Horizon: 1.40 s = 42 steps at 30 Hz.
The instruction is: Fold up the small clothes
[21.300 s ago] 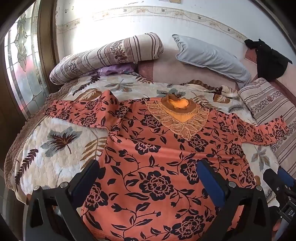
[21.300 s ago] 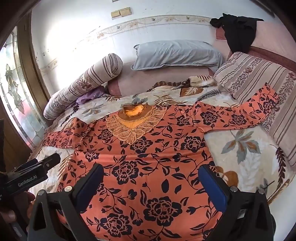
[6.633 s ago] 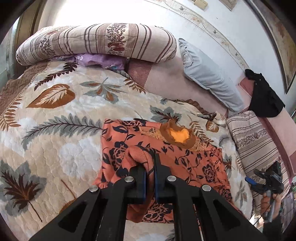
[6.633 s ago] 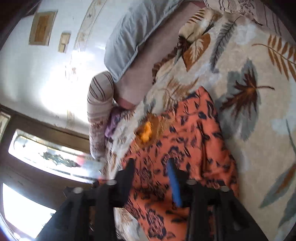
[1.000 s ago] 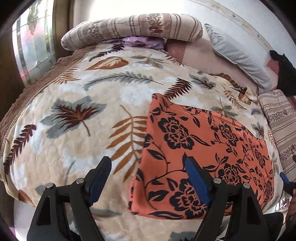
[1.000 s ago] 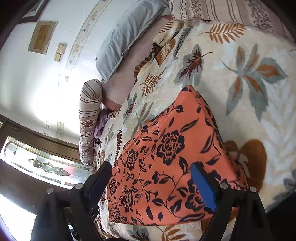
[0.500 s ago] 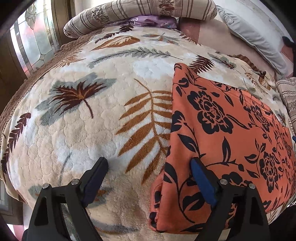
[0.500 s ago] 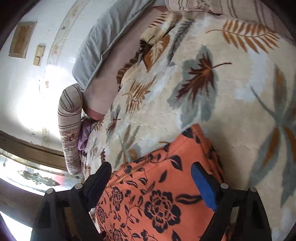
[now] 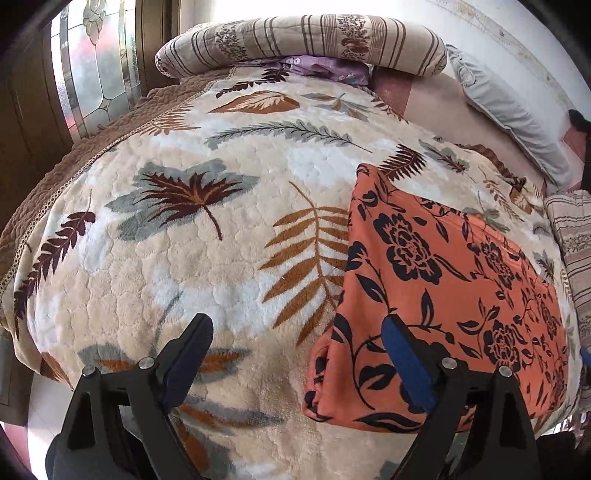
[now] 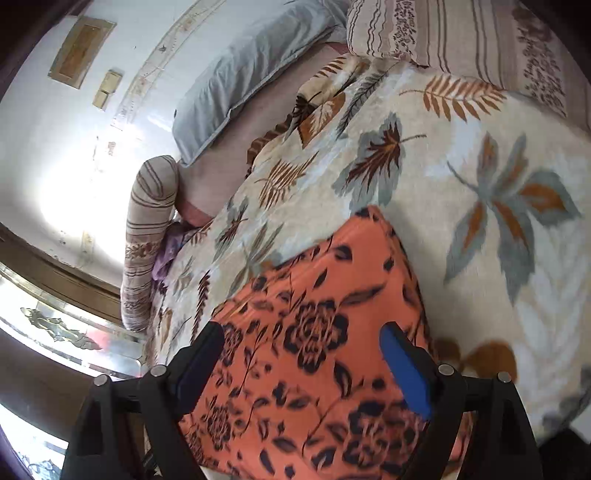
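An orange garment with black flowers (image 9: pixel 436 280) lies folded into a flat rectangle on the leaf-print bed cover (image 9: pixel 184 229). It also shows in the right wrist view (image 10: pixel 314 343). My left gripper (image 9: pixel 299 354) is open and empty, low over the near left edge of the garment; its right finger is above the cloth, its left finger above bare cover. My right gripper (image 10: pixel 303 365) is open and empty, hovering over the garment's right half near the bed's front edge.
A striped bolster (image 9: pixel 303 44) and a grey pillow (image 9: pixel 509 110) lie at the head of the bed. A striped cushion (image 10: pixel 461 33) is at the right side. A stained-glass window (image 9: pixel 96 70) and wood frame stand at the left.
Both grippers have pulled back a little from the folded garment and stay open. The right wrist view has swung down, so more of the garment shows. The garment has not moved.
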Each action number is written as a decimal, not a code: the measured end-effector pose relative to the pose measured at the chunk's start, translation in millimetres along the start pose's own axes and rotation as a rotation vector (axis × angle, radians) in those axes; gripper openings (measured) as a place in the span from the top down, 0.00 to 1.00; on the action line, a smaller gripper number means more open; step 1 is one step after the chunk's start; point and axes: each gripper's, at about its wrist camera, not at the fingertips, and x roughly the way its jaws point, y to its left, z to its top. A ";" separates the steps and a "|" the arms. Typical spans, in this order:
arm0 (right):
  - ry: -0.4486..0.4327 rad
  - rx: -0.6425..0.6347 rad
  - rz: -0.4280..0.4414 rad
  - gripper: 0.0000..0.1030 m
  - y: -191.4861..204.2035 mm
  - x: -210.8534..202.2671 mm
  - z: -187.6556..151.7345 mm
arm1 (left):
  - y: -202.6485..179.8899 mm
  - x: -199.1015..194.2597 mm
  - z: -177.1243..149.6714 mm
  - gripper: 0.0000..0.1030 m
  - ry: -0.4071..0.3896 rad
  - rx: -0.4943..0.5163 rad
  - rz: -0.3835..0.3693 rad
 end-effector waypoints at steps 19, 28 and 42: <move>0.049 0.397 0.105 0.13 -86.0 4.0 -96.8 | -164.7 36.2 -51.5 0.08 0.084 0.316 -0.025; 0.054 0.239 0.058 0.13 -49.9 -34.6 -111.4 | -167.4 31.1 -53.6 0.08 0.047 0.349 -0.015; 0.240 0.121 0.133 0.10 8.8 78.8 -105.4 | -163.4 18.7 -48.5 0.06 0.032 0.339 -0.056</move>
